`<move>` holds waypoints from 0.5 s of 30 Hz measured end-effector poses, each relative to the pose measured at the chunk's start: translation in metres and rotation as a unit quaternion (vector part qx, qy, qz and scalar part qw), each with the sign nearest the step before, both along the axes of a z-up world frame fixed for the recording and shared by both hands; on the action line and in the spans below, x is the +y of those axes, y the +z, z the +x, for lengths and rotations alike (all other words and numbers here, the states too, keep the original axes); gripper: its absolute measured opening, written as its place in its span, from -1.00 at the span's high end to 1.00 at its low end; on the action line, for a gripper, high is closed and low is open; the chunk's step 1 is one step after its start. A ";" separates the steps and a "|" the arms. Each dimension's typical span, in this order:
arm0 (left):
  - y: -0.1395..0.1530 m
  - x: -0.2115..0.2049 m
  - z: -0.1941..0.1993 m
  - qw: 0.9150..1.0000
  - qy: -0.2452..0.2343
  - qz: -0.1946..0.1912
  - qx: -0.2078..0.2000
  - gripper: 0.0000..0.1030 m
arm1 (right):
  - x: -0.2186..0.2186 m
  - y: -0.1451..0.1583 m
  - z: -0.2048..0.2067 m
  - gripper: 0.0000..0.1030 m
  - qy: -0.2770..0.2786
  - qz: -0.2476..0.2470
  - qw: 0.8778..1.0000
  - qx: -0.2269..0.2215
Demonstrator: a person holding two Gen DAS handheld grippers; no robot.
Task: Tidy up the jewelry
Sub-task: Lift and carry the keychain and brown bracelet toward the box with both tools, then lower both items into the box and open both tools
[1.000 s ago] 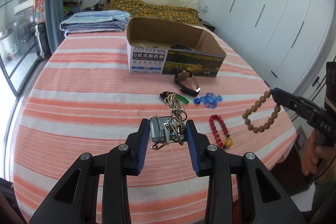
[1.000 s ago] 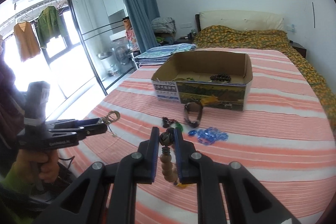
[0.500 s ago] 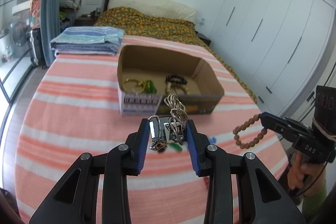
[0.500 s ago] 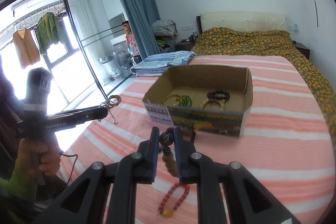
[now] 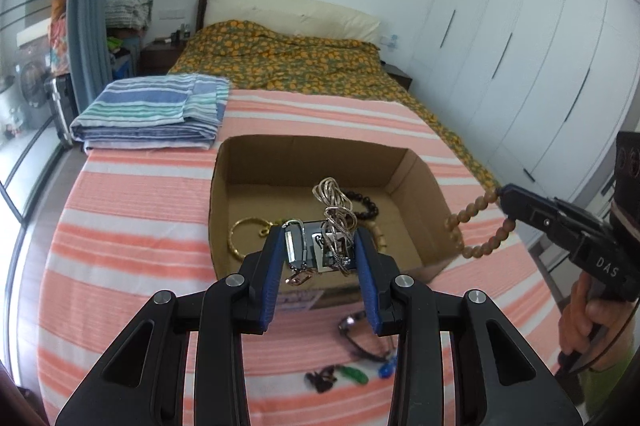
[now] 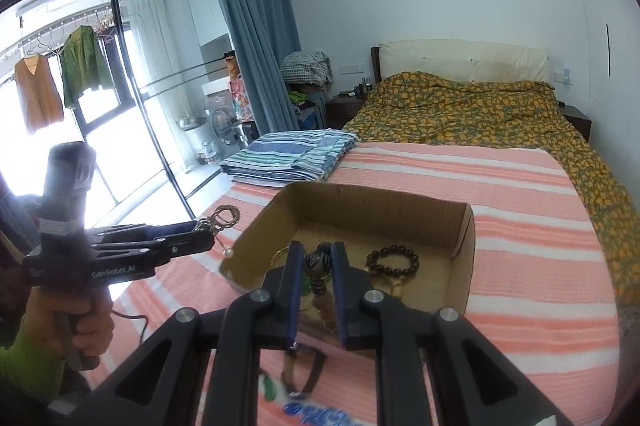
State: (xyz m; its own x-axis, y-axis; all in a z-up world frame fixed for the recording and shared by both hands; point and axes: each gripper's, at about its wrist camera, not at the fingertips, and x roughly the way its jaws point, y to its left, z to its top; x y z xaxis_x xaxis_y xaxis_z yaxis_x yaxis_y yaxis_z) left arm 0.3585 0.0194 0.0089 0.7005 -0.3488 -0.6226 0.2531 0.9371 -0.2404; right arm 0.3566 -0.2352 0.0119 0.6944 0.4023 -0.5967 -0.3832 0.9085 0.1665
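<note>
An open cardboard box sits on the striped bed cover; inside lie a gold bangle and a dark bead bracelet. My left gripper is shut on a bundle of silver chain necklace, held above the box's near side. My right gripper is shut on a wooden bead bracelet that hangs over the box's right wall. In the right wrist view the right gripper pinches the bracelet's dark striped bead above the box, and the left gripper holds the chain to its left.
In front of the box on the bed lie a black watch, a green piece, blue beads and a small dark piece. A folded striped blanket lies behind the box to the left. A person's hand grips the right handle.
Both grippers have moved forward and a little up, from above the loose jewelry to over the box. Each keeps its hold on its piece.
</note>
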 end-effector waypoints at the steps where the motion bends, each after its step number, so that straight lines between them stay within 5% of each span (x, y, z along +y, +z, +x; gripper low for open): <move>1: -0.003 -0.003 0.005 1.000 0.001 0.005 0.001 0.32 | 0.000 -0.002 0.004 0.72 -0.002 -0.003 1.000 0.001; 15: -0.033 -0.033 0.050 0.997 0.023 0.078 0.017 0.32 | -0.007 -0.048 0.050 0.72 -0.028 -0.041 0.998 0.046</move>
State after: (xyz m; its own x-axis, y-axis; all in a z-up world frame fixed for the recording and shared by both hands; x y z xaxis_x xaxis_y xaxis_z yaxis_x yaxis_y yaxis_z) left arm 0.4086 -0.0137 -0.0246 0.6906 -0.2146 -0.6906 0.2031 0.9741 -0.0996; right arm 0.4062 -0.2424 -0.0360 0.6558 0.3114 -0.6877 -0.3177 0.9402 0.1228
